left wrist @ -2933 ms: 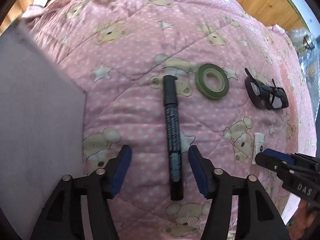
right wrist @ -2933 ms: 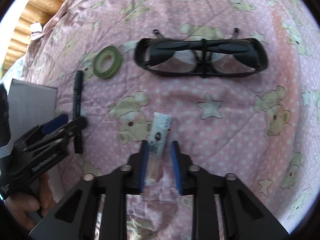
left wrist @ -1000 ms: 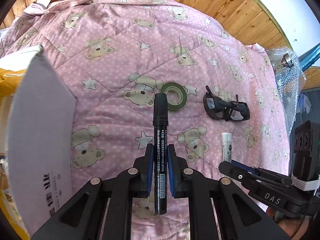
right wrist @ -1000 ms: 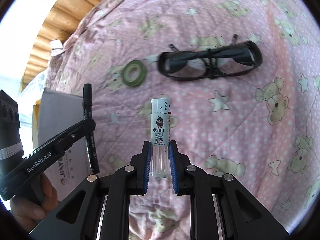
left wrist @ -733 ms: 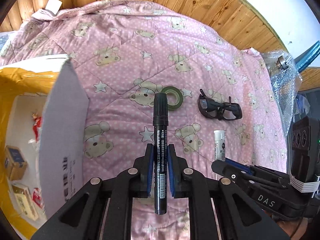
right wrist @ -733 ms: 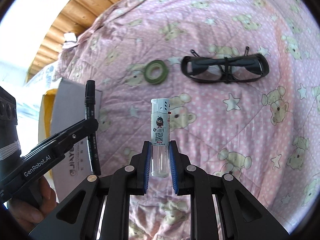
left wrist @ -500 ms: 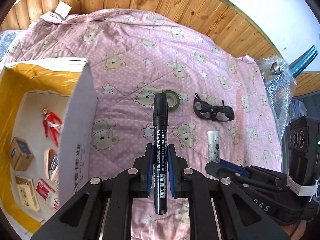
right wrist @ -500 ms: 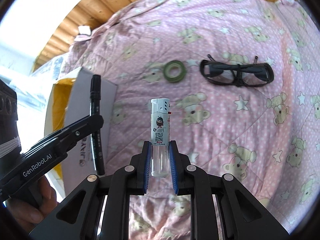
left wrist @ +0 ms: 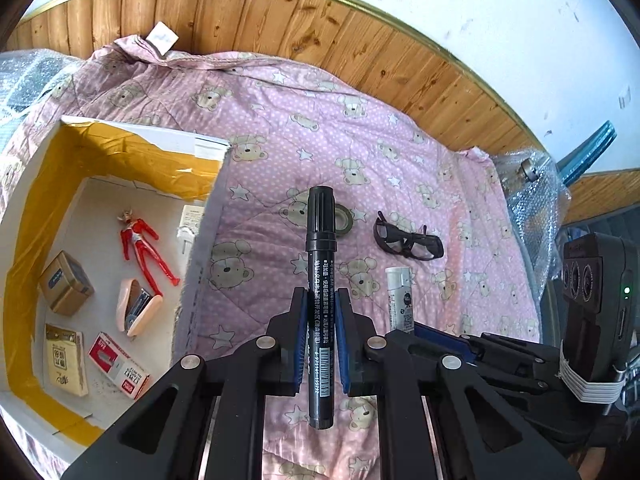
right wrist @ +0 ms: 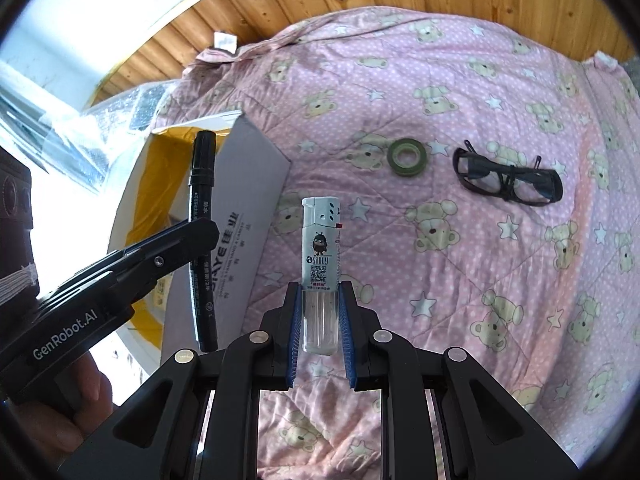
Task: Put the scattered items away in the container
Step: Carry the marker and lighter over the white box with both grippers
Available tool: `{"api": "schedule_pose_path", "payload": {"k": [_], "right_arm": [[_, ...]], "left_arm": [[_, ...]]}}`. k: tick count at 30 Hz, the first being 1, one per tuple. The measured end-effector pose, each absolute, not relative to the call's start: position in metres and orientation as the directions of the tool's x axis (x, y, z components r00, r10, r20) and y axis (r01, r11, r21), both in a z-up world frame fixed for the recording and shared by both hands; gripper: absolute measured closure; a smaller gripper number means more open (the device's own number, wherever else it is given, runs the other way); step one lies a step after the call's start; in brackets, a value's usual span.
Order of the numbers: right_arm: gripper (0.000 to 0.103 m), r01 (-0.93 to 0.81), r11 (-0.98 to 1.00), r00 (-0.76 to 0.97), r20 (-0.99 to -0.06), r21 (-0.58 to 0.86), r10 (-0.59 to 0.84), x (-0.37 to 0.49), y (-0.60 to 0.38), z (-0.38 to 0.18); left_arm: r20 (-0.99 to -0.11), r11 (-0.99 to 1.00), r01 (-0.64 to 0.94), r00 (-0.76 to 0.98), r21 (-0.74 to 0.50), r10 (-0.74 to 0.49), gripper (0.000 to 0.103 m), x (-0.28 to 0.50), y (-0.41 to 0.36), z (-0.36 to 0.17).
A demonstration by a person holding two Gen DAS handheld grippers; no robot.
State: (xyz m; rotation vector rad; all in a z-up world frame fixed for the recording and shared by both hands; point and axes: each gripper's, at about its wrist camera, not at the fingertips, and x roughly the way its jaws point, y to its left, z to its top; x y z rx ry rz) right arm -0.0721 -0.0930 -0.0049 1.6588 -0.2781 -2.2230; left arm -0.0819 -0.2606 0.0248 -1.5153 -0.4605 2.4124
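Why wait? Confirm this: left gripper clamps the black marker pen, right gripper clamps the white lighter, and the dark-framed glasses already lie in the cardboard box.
Wrong on the dark-framed glasses: the right wrist view shows them on the pink quilt, outside the cardboard box. The rest holds.

- pink teddy-bear quilt (left wrist: 280,128) covers the bed
- open box (left wrist: 210,216) sits on its left side
- green tape roll (right wrist: 407,157) mid-quilt
- dark glasses (right wrist: 508,178) just right of the tape
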Motion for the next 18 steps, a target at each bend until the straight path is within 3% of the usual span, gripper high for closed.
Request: {"api": "schedule_pose_path", "payload": {"k": [18], "right_arm": [[0.084, 0.329, -0.890, -0.233, -0.886, 0.315, -0.400, -0.046, -0.163, 0.026]], "left_arm": [[-0.781, -0.888, 0.067, -0.509, -0.454, 0.361, 0.089, -0.027, -0.330, 0.046]]}}
